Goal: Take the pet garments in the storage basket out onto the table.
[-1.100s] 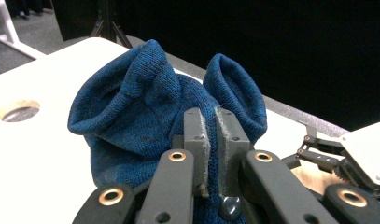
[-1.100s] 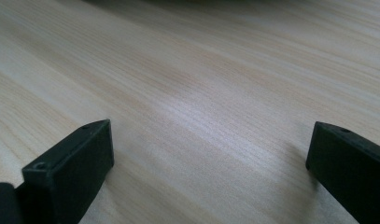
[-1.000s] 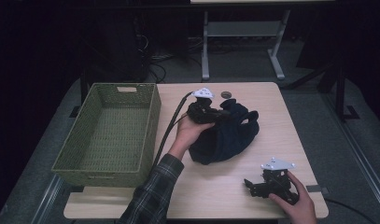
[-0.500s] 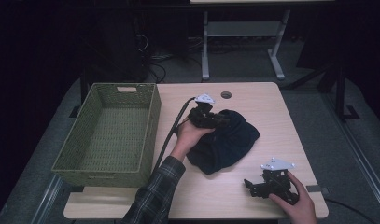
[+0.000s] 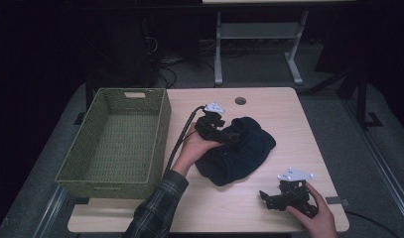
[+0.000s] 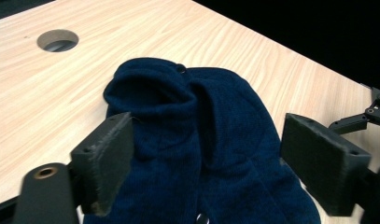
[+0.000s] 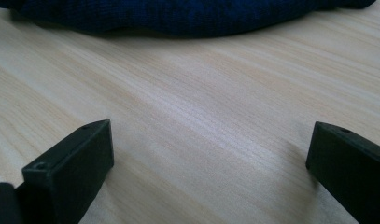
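Sweater (image 5: 239,151) lies bunched on the tabletop (image 5: 308,129).
Left tool (image 5: 220,133), jaws just opened, released above it; basket (image 5: 117,144) at nine o'clock; right tool (image 5: 269,197) open, farther off.

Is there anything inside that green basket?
The green basket looks empty: its woven floor shows bare in the high view. Its near wall hides a strip of the floor. The dark blue garment lies beside it on the table.

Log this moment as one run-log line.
left gripper: just opened over navy garment | right gripper: open on table | basket: empty
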A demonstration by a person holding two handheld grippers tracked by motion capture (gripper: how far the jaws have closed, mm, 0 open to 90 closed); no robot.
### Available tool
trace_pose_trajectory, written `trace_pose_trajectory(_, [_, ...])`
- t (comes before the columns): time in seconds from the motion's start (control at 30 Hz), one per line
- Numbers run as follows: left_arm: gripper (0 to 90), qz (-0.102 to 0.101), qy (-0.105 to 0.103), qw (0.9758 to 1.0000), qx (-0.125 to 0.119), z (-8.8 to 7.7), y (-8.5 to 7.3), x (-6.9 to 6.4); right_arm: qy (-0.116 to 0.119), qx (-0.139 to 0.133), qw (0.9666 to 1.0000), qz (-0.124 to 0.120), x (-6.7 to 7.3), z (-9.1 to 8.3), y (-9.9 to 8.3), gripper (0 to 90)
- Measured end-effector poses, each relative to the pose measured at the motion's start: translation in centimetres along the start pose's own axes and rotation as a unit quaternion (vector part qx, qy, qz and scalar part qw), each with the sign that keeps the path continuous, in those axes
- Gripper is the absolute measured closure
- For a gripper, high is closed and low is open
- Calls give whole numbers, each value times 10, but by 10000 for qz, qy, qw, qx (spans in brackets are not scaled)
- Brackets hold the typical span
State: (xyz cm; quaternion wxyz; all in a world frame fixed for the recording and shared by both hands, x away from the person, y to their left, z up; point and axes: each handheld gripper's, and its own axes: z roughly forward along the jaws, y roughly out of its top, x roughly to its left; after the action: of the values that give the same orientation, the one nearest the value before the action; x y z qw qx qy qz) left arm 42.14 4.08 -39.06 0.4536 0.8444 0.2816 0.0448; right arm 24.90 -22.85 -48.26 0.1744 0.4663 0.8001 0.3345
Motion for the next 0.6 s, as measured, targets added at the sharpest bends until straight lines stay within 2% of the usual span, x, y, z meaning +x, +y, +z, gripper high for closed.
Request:
trace_pose_trajectory(0.2, [132,56,169,9998,27,-10,-6,-3,3,-3,10000,-20,0,0,0,4])
trace_pose_trajectory(0.37, [132,-13,168,9998,-47,-20,-17,-8,4,2,10000,-22,0,0,0,4])
trace_pose_trajectory(0.47, [132,56,195,9998,7,-25,-23,-11,5,1,10000,-26,0,0,0,4])
trace_pose_trajectory(0.6, [132,42,270,9996,-7,-32,-29,-17,4,-2,10000,-33,-1,0,0,4])
